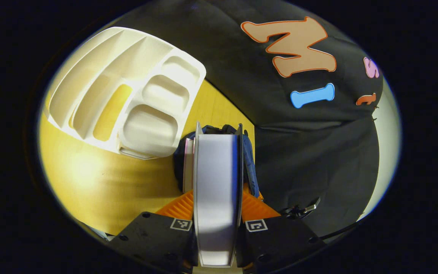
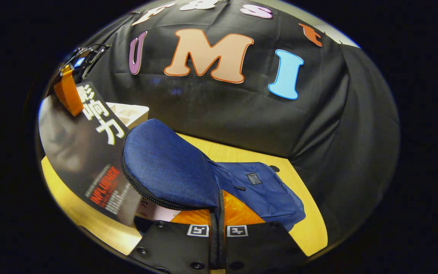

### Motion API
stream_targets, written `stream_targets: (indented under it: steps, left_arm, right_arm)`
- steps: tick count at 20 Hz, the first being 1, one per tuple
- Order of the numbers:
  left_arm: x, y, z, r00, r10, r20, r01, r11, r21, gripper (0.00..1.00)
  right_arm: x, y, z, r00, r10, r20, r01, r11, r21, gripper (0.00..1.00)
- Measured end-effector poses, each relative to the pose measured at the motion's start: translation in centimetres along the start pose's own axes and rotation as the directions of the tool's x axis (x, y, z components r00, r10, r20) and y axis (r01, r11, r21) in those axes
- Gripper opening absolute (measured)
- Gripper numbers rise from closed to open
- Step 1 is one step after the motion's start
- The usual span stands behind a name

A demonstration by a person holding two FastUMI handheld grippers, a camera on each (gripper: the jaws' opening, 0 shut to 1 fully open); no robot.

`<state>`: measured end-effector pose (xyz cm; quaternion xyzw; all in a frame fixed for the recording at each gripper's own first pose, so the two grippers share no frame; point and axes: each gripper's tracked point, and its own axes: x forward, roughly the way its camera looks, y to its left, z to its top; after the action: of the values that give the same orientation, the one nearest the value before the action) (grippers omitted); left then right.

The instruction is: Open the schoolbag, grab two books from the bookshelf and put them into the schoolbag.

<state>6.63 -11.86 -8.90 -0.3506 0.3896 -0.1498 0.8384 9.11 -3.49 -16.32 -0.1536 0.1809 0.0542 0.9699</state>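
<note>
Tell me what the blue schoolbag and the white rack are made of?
The schoolbag looks like woven cloth, matte, with a fine grainy weave and a zipper along its flap. The white rack seems to be moulded plastic: smooth, slightly glossy, with rounded compartments.

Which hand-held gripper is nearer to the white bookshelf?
Left. The left hand-held gripper, shut on a book, is beside the white bookshelf; the right hand-held gripper holds the schoolbag flap, farther off.

Woven cloth schoolbag, seemingly glossy book
</note>
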Motion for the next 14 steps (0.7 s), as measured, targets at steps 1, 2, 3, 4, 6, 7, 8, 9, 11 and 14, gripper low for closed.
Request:
stream_targets:
  steps: [1,2,3,4,6,7,8,9,11,14]
  left_arm:
    - [0.8,-0.1,0.2,1.000,-0.009,0.012,0.009,1.000,-0.001,0.37]
    - [1.5,-0.2,0.3,1.000,-0.018,0.022,0.018,1.000,0.006,0.37]
    - [2.1,-0.4,0.4,0.999,-0.025,0.032,0.025,1.000,0.013,0.36]
    - [2.8,-0.5,0.4,0.999,-0.034,0.039,0.033,0.999,0.024,0.36]
    - [4.1,-1.2,0.3,0.996,-0.071,0.055,0.069,0.997,0.035,0.36]
    - [5.0,-1.5,0.3,0.994,-0.092,0.059,0.090,0.995,0.030,0.37]
    - [5.8,-1.8,0.1,0.992,-0.112,0.060,0.111,0.994,0.022,0.36]
    - [6.7,-1.9,-0.1,0.991,-0.120,0.065,0.119,0.993,0.014,0.36]
    - [8.5,-1.6,-0.7,0.992,-0.115,0.059,0.114,0.993,0.028,0.36]
    - [11.2,-1.7,-1.4,0.991,-0.125,0.045,0.122,0.990,0.066,0.36]
  right_arm:
    - [0.0,0.0,0.0,1.000,0.001,0.003,-0.001,1.000,0.006,0.03]
    - [0.0,-0.1,0.2,1.000,0.003,0.007,-0.003,1.000,0.012,0.01]
    - [-0.1,-0.2,0.2,1.000,0.005,0.012,-0.005,1.000,0.015,0.01]
    - [-0.1,-0.3,0.4,1.000,0.008,0.017,-0.008,1.000,0.016,0.02]
    - [-0.3,-0.5,0.5,1.000,0.014,0.026,-0.015,1.000,0.023,0.01]
    - [-0.4,-0.6,0.6,0.999,0.017,0.030,-0.018,0.999,0.029,0.03]
    - [-0.5,-0.6,0.6,0.999,0.020,0.035,-0.022,0.999,0.034,0.03]
    - [-0.6,-0.7,0.7,0.999,0.025,0.039,-0.026,0.999,0.039,0.01]
    - [-0.7,-0.7,1.0,0.998,0.038,0.051,-0.040,0.998,0.045,0.03]
    - [-0.8,-0.4,1.1,0.996,0.059,0.064,-0.062,0.998,0.032,0.03]
